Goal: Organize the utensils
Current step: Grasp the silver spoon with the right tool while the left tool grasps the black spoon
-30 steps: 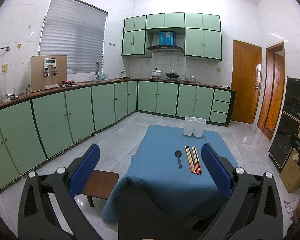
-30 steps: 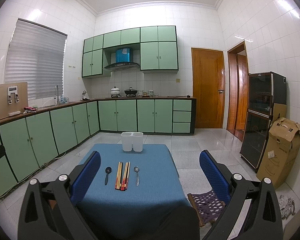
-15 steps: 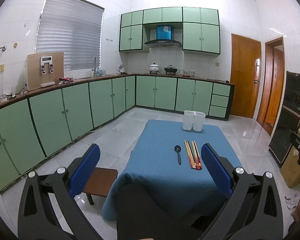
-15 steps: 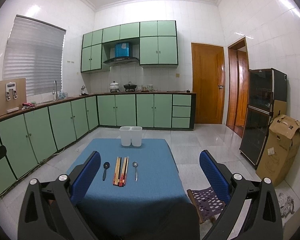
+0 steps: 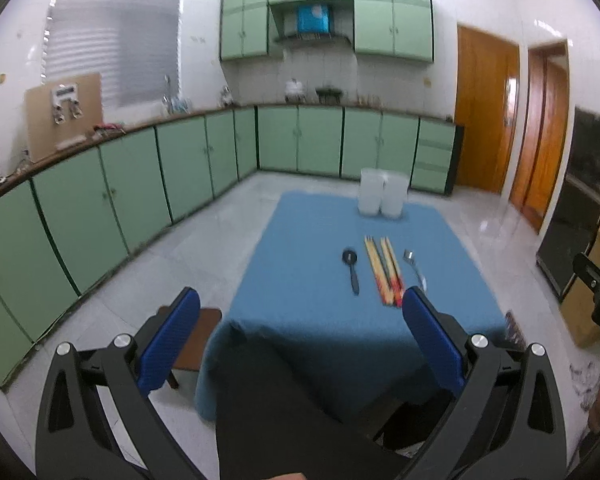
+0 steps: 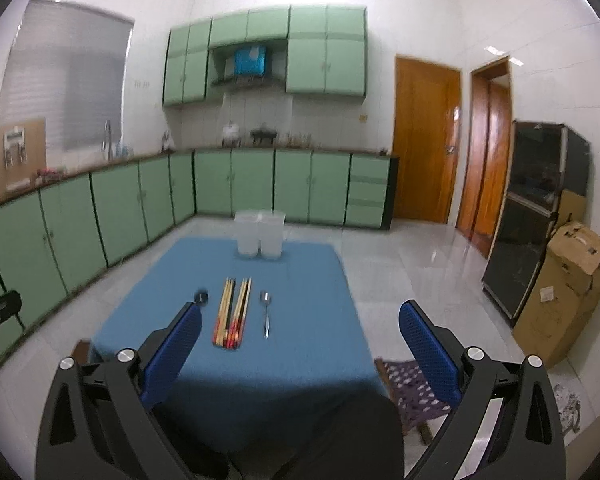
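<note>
A low table with a blue cloth (image 5: 300, 264) (image 6: 300, 280) carries a black spoon (image 5: 352, 268) (image 6: 201, 297), a bundle of chopsticks (image 5: 384, 272) (image 6: 233, 312) and a silver spoon (image 5: 414, 266) (image 6: 265, 312) side by side. A white two-part holder (image 5: 381, 198) (image 6: 259, 234) stands at the table's far edge. My left gripper (image 5: 300, 344) is open and empty, short of the table's near edge. My right gripper (image 6: 300, 352) is open and empty above the table's near edge.
Green cabinets (image 5: 140, 188) run along the left and back walls. A brown stool (image 5: 196, 344) stands left of the table and a patterned stool (image 6: 412, 392) to its right. A cardboard box (image 6: 564, 292) and a black cabinet (image 6: 532, 216) stand at the right wall.
Both grippers have moved forward and tilted down toward the table, so the utensils sit larger and closer. Both stay open and empty.
</note>
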A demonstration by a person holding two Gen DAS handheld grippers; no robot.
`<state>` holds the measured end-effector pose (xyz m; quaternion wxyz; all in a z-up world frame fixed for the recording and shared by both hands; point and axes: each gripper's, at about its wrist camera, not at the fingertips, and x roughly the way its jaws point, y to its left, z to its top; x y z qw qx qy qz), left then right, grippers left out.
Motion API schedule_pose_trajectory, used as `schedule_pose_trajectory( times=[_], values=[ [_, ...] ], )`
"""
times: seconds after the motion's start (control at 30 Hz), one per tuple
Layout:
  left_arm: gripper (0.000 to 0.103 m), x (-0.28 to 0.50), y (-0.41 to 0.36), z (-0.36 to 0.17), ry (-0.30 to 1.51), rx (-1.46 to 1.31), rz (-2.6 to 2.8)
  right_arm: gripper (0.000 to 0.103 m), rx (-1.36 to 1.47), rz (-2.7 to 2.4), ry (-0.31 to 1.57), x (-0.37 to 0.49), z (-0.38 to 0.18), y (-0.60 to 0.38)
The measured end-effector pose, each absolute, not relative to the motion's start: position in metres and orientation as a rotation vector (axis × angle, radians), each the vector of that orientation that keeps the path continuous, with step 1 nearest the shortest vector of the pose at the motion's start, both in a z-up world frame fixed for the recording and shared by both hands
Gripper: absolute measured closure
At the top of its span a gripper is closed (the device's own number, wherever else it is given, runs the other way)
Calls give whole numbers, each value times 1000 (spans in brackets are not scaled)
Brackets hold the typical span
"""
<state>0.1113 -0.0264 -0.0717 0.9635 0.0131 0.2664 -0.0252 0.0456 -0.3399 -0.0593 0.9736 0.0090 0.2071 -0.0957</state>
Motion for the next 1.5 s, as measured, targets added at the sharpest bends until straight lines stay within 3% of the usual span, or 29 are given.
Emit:
schedule_pose_trajectory(
  times=[0.3, 0.6, 0.83, 1.2, 1.33, 1.43, 1.5],
  values=[
    [5, 228, -51, -166, 797, 18, -174, 6, -5, -113, 655, 156, -146, -344],
    [5, 316, -68, -248, 964, 6, -233, 7, 32, -86, 778, 238, -218, -361],
    [5, 365, -83, -286, 1034, 39, -220, 25, 53, -42, 849, 280, -252, -372],
    [4, 400, -107, -302, 983, 155, -216, 37, 36, 39, 870, 324, -282, -372],
    [5, 405, -111, -301, 957, 145, -197, 58, 34, 46, 848, 333, -280, -379],
    [18, 401, -112, -299, 929, 134, -204, 69, 55, 55, 845, 337, -278, -388],
    [49, 395, -115, -295, 900, 135, -217, 70, 57, 64, 841, 335, -278, -390]
  ],
)
